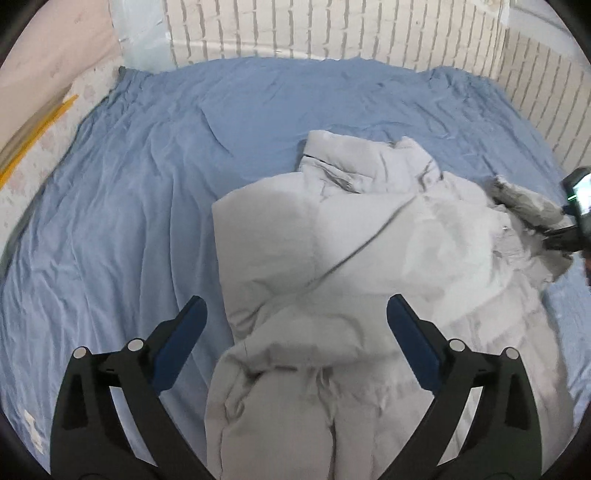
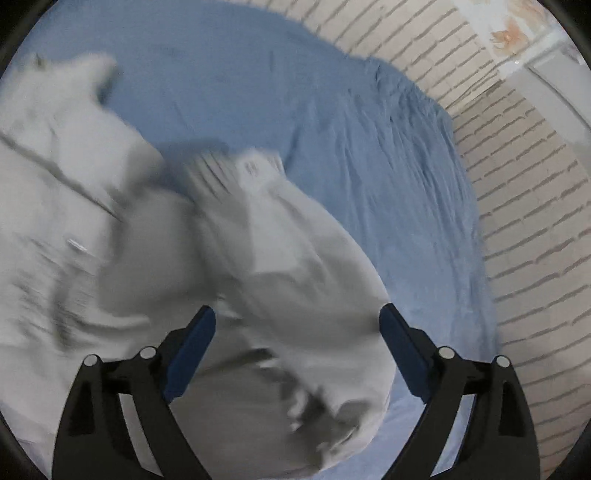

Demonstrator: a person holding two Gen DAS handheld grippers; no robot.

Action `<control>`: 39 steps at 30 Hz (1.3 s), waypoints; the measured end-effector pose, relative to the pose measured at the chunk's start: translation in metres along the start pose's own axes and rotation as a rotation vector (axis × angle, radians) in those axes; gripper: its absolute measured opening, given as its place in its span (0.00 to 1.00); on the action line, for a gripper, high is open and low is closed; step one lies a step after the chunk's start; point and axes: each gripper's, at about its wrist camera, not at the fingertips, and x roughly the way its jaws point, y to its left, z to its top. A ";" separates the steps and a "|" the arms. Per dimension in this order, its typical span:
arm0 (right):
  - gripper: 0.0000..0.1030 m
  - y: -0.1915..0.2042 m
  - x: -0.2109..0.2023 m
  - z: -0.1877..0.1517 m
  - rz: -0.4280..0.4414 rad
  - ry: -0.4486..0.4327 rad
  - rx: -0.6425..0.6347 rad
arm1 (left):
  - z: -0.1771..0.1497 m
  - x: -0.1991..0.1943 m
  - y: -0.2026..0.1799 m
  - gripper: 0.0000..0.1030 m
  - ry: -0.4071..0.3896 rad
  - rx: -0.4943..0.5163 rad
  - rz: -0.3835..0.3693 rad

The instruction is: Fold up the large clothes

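Note:
A pale grey padded jacket (image 1: 351, 258) lies in a loose heap on the blue bed sheet (image 1: 147, 166), its collar toward the far wall. My left gripper (image 1: 297, 314) hovers above the jacket's near end, open, with the blue pads clear of the cloth. At the right edge of the left wrist view the other gripper's body shows beside a sleeve cuff (image 1: 524, 199). In the right wrist view the jacket (image 2: 184, 258) is blurred; a sleeve with a ribbed cuff (image 2: 236, 166) lies across it. My right gripper (image 2: 297, 325) stands open above that sleeve, holding nothing.
A white brick-pattern wall (image 1: 332, 29) runs behind the bed and along its right side (image 2: 535, 221). Yellow sticks (image 1: 37, 136) lean at the far left beside the bed. Blue sheet (image 2: 369, 147) spreads bare beyond the jacket.

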 end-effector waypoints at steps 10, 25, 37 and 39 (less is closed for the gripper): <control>0.15 -0.051 0.014 -0.010 0.130 -0.068 0.257 | -0.046 -0.036 0.044 0.94 -0.053 0.008 0.127; 0.13 0.005 -0.132 0.006 0.484 -0.340 0.312 | -0.035 -0.011 0.032 0.93 -0.012 -0.029 0.027; 0.13 0.144 -0.205 0.029 0.513 -0.397 0.071 | -0.033 -0.031 0.046 0.91 -0.071 -0.048 -0.001; 0.17 0.176 -0.182 0.022 0.505 -0.307 0.004 | -0.035 -0.033 0.048 0.91 -0.072 -0.054 -0.006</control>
